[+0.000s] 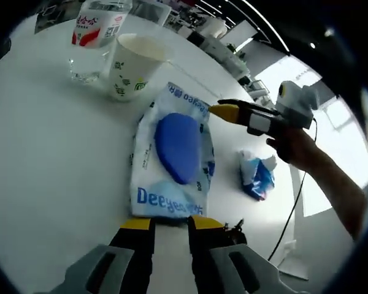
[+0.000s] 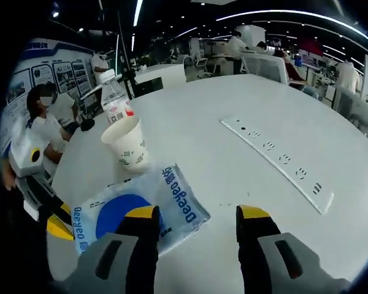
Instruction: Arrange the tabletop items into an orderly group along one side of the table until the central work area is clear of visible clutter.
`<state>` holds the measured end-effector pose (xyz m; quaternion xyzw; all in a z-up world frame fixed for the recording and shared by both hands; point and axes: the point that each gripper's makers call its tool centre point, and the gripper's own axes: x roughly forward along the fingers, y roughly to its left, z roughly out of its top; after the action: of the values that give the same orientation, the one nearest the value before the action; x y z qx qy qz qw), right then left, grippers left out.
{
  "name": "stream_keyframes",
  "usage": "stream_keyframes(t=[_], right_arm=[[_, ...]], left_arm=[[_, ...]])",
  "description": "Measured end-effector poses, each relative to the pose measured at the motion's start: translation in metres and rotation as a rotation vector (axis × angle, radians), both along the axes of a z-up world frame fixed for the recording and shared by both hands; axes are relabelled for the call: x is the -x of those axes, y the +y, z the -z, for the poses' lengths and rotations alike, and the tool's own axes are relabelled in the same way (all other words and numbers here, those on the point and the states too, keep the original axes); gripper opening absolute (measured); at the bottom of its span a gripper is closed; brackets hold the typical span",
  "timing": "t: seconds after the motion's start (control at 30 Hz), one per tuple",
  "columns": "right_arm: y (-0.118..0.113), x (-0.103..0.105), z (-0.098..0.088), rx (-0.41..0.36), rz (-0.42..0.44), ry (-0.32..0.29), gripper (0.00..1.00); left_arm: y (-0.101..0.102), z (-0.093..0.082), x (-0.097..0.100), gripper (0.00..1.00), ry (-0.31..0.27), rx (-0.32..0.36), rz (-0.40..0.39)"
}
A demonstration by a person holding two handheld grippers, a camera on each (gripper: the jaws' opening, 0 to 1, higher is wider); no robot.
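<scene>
reading "deeyeo", a wipes pack [image 1: 172, 162] lies beside a paper cup [image 1: 134, 66].

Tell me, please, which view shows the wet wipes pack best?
The left gripper view: the whole wet wipes pack lies flat, label and blue lid visible. The right gripper view shows it partly hidden behind that hand-held gripper's jaw.

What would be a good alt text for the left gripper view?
A wipes pack with a blue lid lies flat on a white table, just beyond the left gripper. Behind it stand a paper cup and a water bottle; the right gripper reaches in above the pack, and a crumpled blue packet lies nearby.
</scene>
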<state>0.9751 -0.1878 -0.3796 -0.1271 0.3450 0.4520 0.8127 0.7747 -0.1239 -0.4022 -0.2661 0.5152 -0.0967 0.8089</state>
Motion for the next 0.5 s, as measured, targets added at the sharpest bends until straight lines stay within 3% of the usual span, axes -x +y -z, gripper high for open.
stream_keyframes(t=[0.1, 0.17, 0.33, 0.43, 0.47, 0.5], right_arm=[[0.003, -0.002, 0.014, -0.008, 0.003, 0.037, 0.44], [0.002, 0.004, 0.013, -0.004, -0.004, 0.052, 0.41], [-0.001, 0.006, 0.016, 0.006, -0.024, 0.043, 0.23], [-0.008, -0.001, 0.012, 0.012, -0.009, 0.009, 0.04], [-0.004, 0.002, 0.011, -0.041, 0.019, 0.061, 0.03], [-0.005, 0.003, 0.012, -0.037, 0.008, 0.065, 0.03]], left_arm=[[-0.002, 0.003, -0.003, 0.19, 0.013, 0.015, -0.006], [-0.003, 0.005, -0.004, 0.19, 0.021, 0.022, -0.011], [-0.004, 0.009, -0.006, 0.16, 0.036, 0.029, -0.015], [-0.008, 0.009, -0.006, 0.14, 0.042, 0.054, -0.018], [-0.009, 0.010, -0.006, 0.13, 0.046, 0.074, -0.027], [-0.009, 0.010, -0.006, 0.12, 0.052, 0.084, -0.035]])
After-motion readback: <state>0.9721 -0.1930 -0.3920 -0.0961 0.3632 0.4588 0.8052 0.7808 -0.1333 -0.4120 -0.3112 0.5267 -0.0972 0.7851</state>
